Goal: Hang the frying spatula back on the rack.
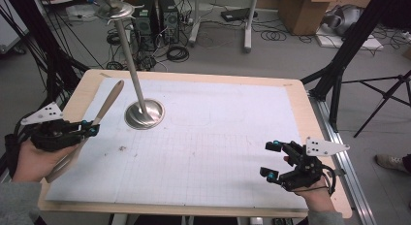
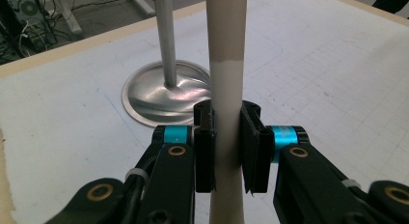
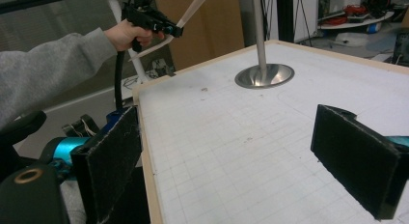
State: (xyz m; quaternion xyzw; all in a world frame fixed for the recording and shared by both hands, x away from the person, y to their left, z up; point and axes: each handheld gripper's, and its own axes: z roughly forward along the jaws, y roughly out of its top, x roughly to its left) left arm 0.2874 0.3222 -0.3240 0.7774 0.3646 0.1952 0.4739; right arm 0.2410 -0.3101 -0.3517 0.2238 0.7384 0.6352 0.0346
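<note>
My left gripper is shut on the handle of a long beige wooden utensil, held above the table's left edge. Its broader end slants up and away towards the metal stand. In the left gripper view both black pads clamp the handle. The stand has a round shiny base on the white mat, and its thin pole rises to a dish at the top. My right gripper hovers near the front right of the table, open with nothing between its pads. The right gripper view shows the left gripper raised with the utensil.
A white gridded mat covers most of the wooden table. Black tripod legs stand off the right edge. Cables, computer cases and a cardboard box lie on the floor beyond. A shoe shows at far right.
</note>
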